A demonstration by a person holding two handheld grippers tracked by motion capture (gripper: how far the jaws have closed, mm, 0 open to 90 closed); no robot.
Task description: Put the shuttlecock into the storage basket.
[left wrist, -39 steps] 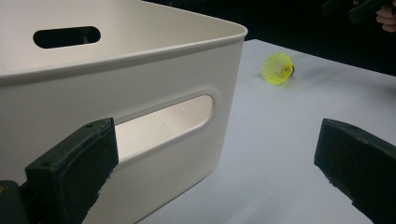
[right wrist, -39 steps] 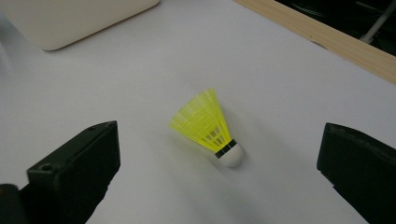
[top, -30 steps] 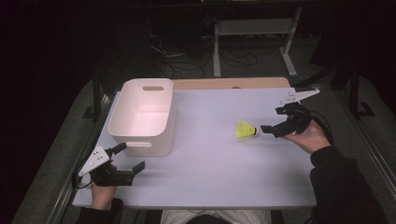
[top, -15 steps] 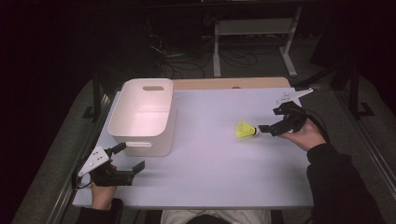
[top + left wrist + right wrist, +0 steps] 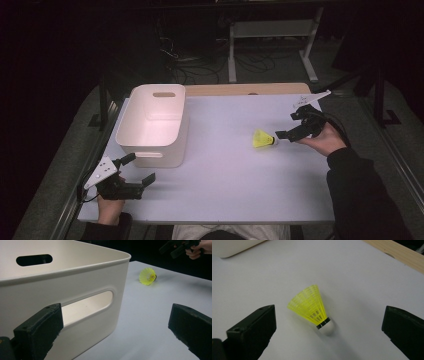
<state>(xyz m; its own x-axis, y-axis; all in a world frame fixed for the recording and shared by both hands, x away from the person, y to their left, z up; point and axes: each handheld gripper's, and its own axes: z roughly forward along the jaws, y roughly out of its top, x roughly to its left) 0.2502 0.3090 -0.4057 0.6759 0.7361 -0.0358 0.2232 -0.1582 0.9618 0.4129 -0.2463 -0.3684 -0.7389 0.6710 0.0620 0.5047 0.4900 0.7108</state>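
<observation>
The table (image 5: 225, 195) carries a white bin (image 5: 152, 125) at about 9 o'clock and a yellow shuttlecock (image 5: 263, 139) toward 3 o'clock, lying on its side well apart from the bin.

By my reading, the step in hand is the approach to pick up the shuttlecock, probably for the bin. The right gripper (image 5: 286, 134) sits just beside its cork end, jaws spread wide, nothing held. The next move calls for easing forward so the jaws straddle the skirt or cork, then closing gently; the light thing could roll or skid away.

The left gripper (image 5: 135, 172) waits at 7 o'clock near the bin's front wall, jaws likewise released and empty.

The right gripper view shows the white cork tip (image 5: 327, 328) pointing back toward the jaws, a detail the high view blurs. The left gripper view shows the bin's handle slot (image 5: 87, 306) close up.
</observation>
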